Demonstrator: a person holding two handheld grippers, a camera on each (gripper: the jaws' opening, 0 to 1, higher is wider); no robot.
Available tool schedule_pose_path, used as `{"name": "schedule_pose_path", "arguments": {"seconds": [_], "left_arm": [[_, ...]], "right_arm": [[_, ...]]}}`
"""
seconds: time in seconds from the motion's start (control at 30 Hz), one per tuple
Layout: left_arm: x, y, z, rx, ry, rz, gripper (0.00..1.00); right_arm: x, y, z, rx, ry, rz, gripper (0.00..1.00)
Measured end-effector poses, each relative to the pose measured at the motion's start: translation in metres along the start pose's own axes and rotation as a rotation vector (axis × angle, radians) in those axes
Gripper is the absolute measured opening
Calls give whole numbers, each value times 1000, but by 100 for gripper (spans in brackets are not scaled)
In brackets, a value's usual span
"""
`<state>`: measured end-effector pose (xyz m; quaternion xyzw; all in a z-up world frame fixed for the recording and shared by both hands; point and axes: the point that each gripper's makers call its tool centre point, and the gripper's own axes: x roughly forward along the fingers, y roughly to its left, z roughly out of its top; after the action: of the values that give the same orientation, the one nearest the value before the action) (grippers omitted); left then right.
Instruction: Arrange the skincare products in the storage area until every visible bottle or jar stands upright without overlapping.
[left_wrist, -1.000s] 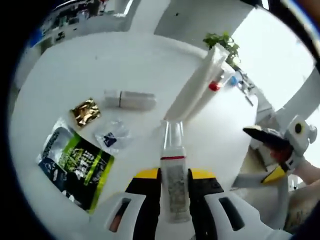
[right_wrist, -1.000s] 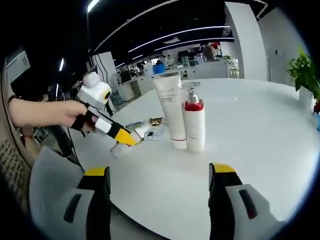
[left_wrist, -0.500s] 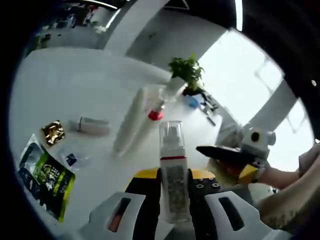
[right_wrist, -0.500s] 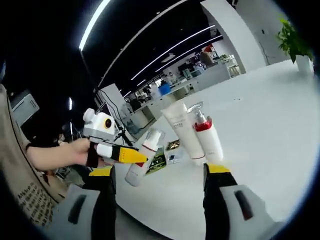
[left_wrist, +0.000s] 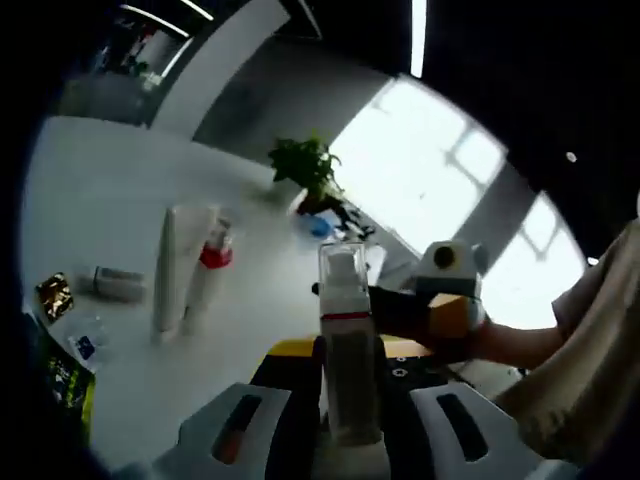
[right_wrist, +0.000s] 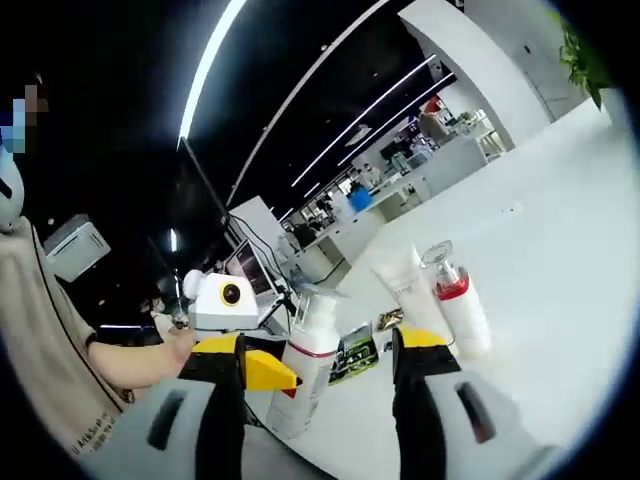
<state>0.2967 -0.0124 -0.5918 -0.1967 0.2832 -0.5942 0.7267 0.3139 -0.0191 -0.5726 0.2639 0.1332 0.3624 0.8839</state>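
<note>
**Left gripper lifts pump bottle**

Left gripper view: the left gripper (left_wrist: 349, 385) clamps a clear-capped pump bottle (left_wrist: 346, 340) above the white table (left_wrist: 110, 210).

Right gripper view: the right gripper (right_wrist: 318, 360) gapes wide, empty; the white tube (right_wrist: 408, 291) and red-collared bottle (right_wrist: 458, 303) stand beyond.

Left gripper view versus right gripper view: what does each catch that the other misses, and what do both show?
Left gripper view alone: a potted plant by the window, a small bottle lying flat, and a gold sachet.

Right gripper view alone: the office desks across the room.

Both: the pump bottle clamped in the left gripper, the white tube and red-collared bottle standing side by side on the white table, and the green packet.
</note>
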Motion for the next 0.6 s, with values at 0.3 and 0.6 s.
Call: {"name": "schedule_pose_path", "arguments": {"seconds": [0.3, 0.6], "left_arm": [[4, -14, -3, 55, -2, -32, 18], [6, -18, -9, 63, 16, -41, 18]], "right_arm": [[-2, 11, 8, -2, -28, 32, 42], [-6, 9, 10, -10, -32, 21, 25]]}}
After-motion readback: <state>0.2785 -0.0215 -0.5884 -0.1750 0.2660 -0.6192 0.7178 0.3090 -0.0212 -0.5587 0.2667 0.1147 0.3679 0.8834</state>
